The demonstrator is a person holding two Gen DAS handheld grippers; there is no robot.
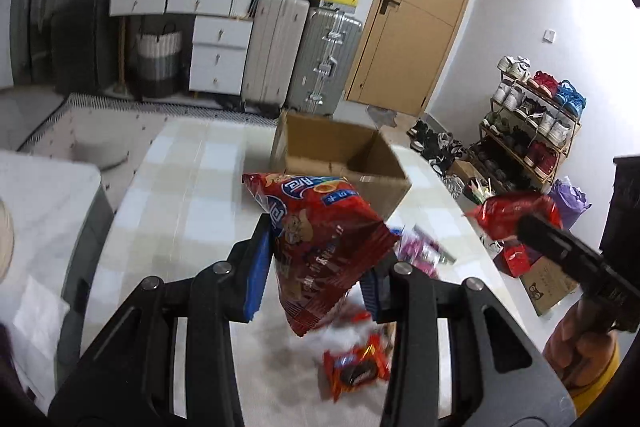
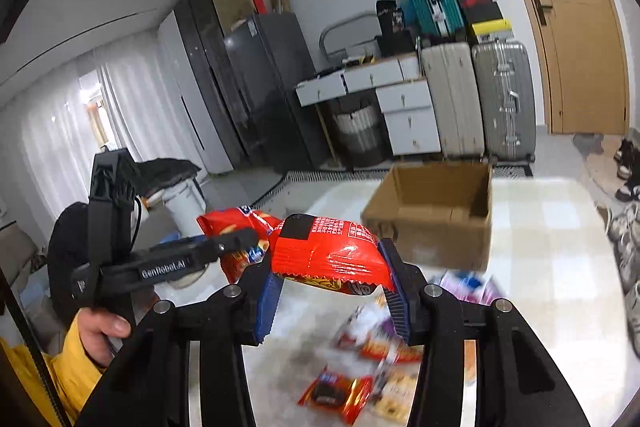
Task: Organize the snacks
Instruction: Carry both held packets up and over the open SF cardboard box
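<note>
My left gripper (image 1: 316, 267) is shut on a large red snack bag (image 1: 320, 243) and holds it above the table, short of the open cardboard box (image 1: 340, 155). My right gripper (image 2: 332, 291) is shut on a smaller red snack packet (image 2: 328, 255), also raised near the box (image 2: 436, 223). The right gripper and its packet (image 1: 516, 211) show at the right of the left wrist view. The left gripper and its bag (image 2: 236, 227) show at the left of the right wrist view. Several small snack packets (image 2: 340, 391) lie on the table below.
The table has a pale checked cloth (image 1: 192, 187). Suitcases (image 1: 304, 51), white drawers (image 1: 216, 43) and a wooden door (image 1: 416, 11) stand behind. A shoe rack (image 1: 532, 123) stands at the right. A dark fridge (image 2: 260, 83) stands at the back left.
</note>
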